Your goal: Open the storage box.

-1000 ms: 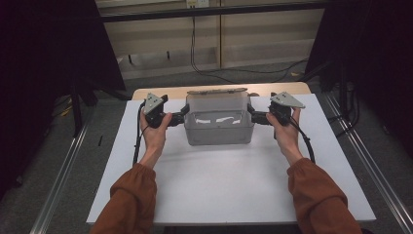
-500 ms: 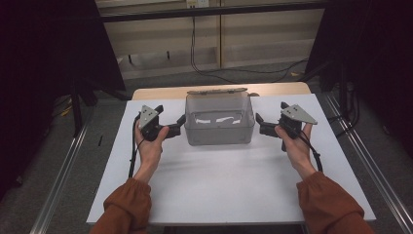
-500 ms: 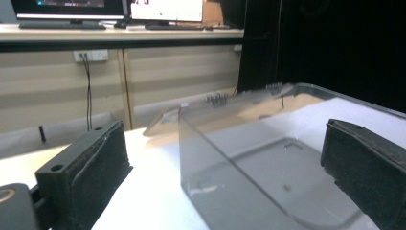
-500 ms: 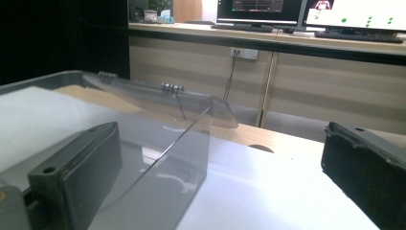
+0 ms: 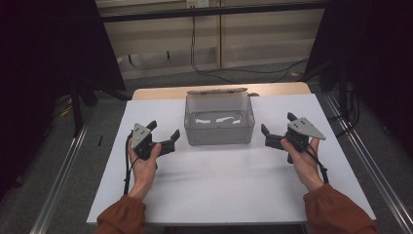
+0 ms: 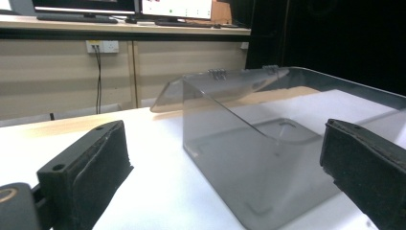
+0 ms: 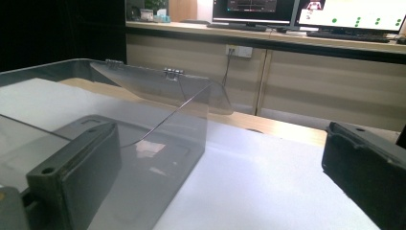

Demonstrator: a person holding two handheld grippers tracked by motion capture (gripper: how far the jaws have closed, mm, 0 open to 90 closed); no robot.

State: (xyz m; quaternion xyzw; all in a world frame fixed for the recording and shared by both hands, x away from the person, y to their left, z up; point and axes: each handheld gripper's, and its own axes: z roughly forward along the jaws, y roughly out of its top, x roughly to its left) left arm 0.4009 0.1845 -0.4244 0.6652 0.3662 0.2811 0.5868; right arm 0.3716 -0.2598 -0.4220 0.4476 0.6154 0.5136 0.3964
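Clear plastic box [image 5: 219, 119]: stands on the white bench [image 5: 224, 190], lid hinged open at its far edge. Left gripper [image 5: 163, 138] sits just left of the box, right gripper [image 5: 275, 132] just right of it; both sets of jaws stand apart, holding nothing. The gripper views add, behind the box, monitors [image 7: 316, 12] on a rear counter.

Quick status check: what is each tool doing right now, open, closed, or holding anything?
Left tool: open, holding nothing, just left of the clear box.
Right tool: open, holding nothing, just right of it.
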